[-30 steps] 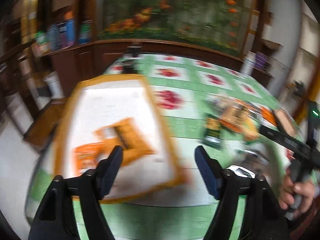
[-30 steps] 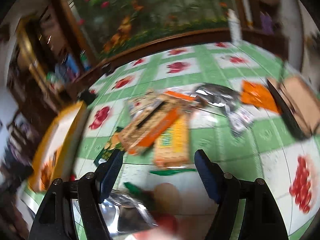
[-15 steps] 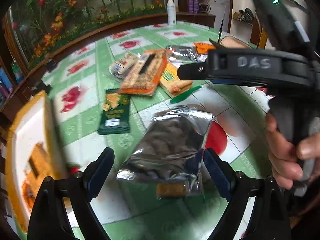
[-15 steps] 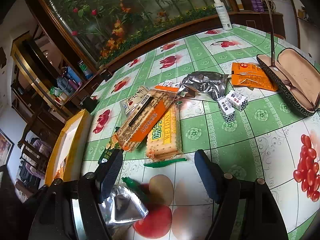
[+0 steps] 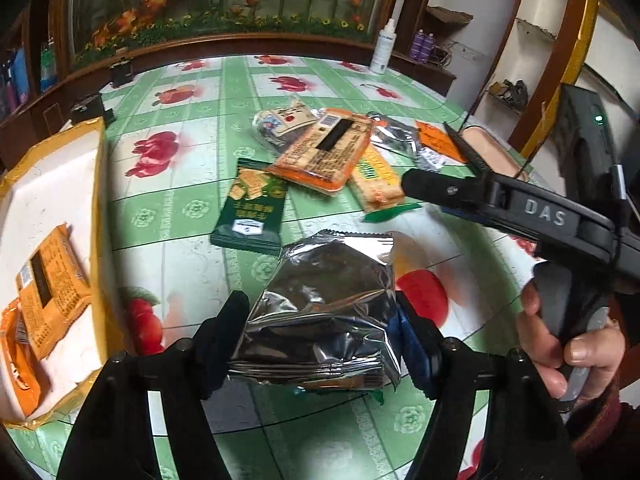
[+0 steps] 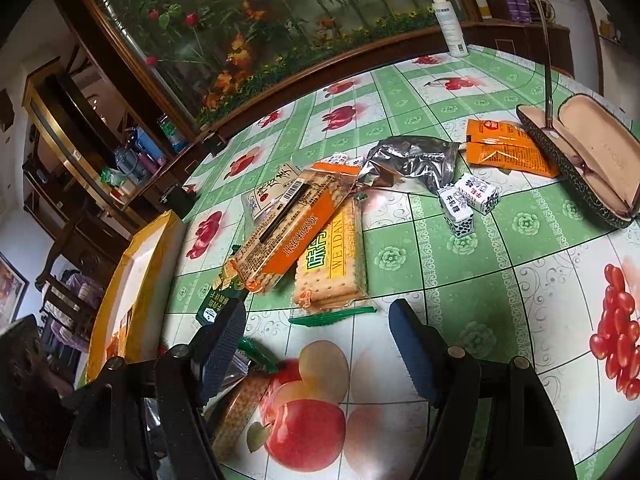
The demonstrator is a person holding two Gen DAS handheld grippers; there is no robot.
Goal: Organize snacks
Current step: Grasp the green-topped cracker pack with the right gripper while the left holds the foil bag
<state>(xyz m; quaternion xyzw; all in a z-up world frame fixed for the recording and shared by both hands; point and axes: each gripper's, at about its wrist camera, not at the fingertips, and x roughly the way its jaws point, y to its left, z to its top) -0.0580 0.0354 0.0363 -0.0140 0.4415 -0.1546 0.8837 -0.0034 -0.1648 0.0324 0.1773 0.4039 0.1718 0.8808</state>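
Swung off the yellow-rimmed tray (image 5: 96, 184) since a second ago, left gripper (image 5: 320, 320) now straddling silver foil snack pouch (image 5: 324, 304) on green fruit-print tablecloth (image 5: 192, 208); jaws closing, pouch between them, fingers (image 5: 226, 320) at its sides, firm grip not confirmed. Right gripper (image 6: 316, 344) unmoved, about half spread, holding nothing, hovering above apple print. Orange cracker pack (image 6: 288, 232), yellow Weidan biscuits (image 6: 332, 260), dark green packet (image 5: 250, 204) piled mid-table. Two orange packets (image 5: 48, 280) inside tray.
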